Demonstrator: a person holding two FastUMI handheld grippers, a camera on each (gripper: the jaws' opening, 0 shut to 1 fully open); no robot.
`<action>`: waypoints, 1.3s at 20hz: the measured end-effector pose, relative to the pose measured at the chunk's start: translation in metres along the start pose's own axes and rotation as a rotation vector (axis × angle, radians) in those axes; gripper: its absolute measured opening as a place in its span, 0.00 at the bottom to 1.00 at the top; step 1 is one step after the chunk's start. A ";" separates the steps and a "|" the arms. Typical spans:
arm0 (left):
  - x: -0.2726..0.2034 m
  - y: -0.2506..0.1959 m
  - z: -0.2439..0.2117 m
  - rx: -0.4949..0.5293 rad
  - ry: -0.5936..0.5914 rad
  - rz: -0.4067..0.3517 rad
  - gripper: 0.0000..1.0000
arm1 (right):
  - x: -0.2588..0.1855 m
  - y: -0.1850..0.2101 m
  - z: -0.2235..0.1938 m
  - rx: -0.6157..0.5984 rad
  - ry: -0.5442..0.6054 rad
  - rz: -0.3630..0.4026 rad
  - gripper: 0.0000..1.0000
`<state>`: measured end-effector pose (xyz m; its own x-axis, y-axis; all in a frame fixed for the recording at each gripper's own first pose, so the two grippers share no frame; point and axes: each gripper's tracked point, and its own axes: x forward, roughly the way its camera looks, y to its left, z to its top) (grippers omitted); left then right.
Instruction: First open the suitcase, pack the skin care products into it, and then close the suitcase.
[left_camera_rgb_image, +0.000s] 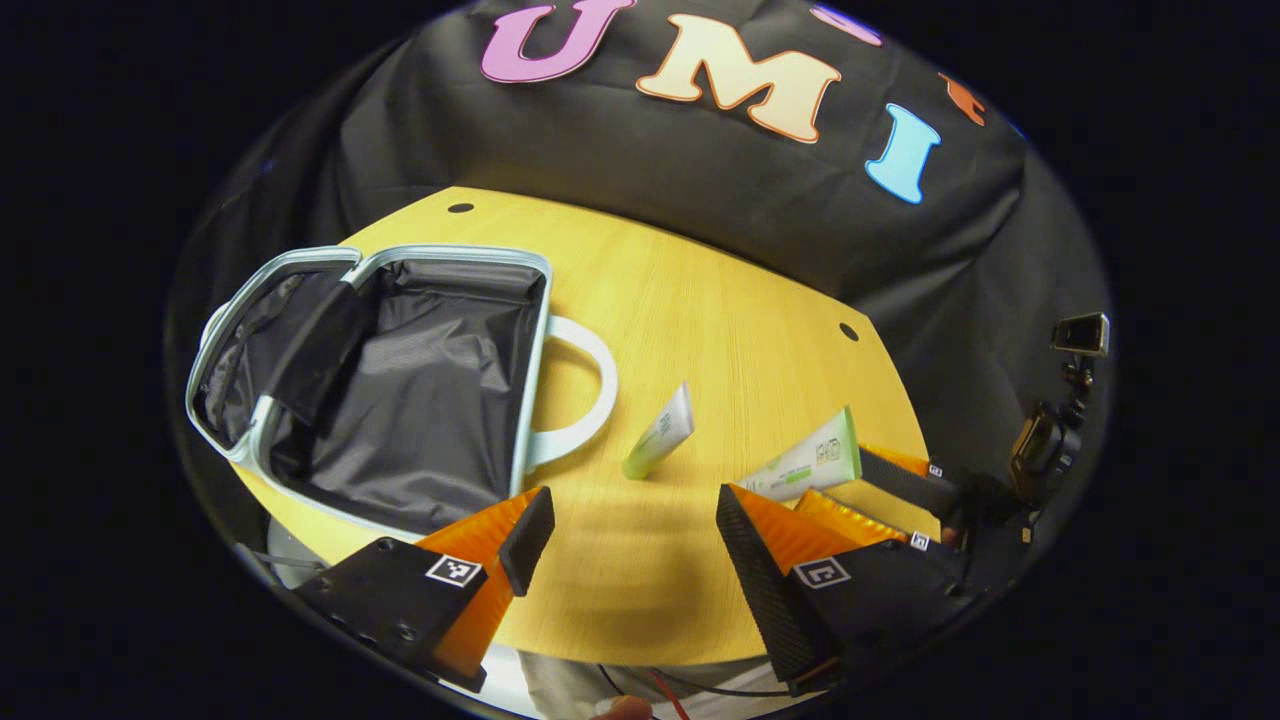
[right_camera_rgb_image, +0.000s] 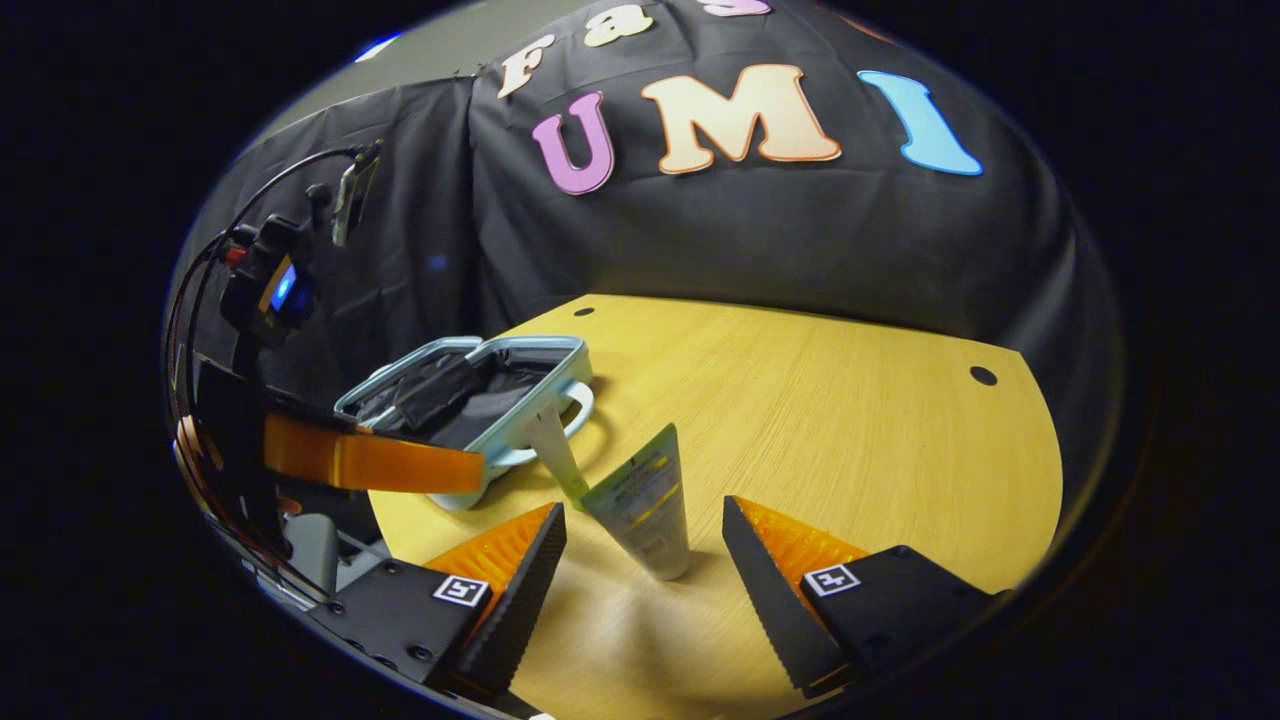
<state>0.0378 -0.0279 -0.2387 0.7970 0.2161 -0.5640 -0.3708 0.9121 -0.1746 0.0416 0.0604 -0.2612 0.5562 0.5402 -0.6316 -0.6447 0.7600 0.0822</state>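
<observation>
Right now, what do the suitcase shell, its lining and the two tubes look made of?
Pale blue-grey open suitcase: looks like hard moulded plastic, with a smooth, rigid rim and white loop handle. Its black wrinkled lining: thin woven fabric, probably nylon, with a slight sheen and creases. White-and-green standing tube and slimmer white tube with green cap: apparently soft squeezable plastic, matte, with flat crimped ends.

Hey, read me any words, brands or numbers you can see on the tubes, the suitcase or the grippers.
Nearer tube: print too blurred to read.
Farther tube: print too small to read.
Suitcase: no text visible.
Gripper tags: black-and-white coded squares, not words.
</observation>
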 end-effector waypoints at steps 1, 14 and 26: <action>0.010 0.000 0.000 0.002 -0.026 0.015 0.96 | 0.005 0.000 -0.005 -0.007 0.006 0.009 0.98; 0.099 -0.011 0.006 -0.106 -0.118 0.020 0.93 | 0.056 -0.012 -0.032 0.010 0.021 0.016 0.98; 0.108 -0.012 0.009 -0.115 -0.078 0.017 0.19 | 0.070 -0.012 -0.043 -0.060 0.049 0.004 0.55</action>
<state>0.1322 -0.0129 -0.2901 0.8231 0.2622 -0.5038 -0.4335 0.8631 -0.2591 0.0661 0.0732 -0.3391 0.5286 0.5237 -0.6681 -0.6776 0.7344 0.0396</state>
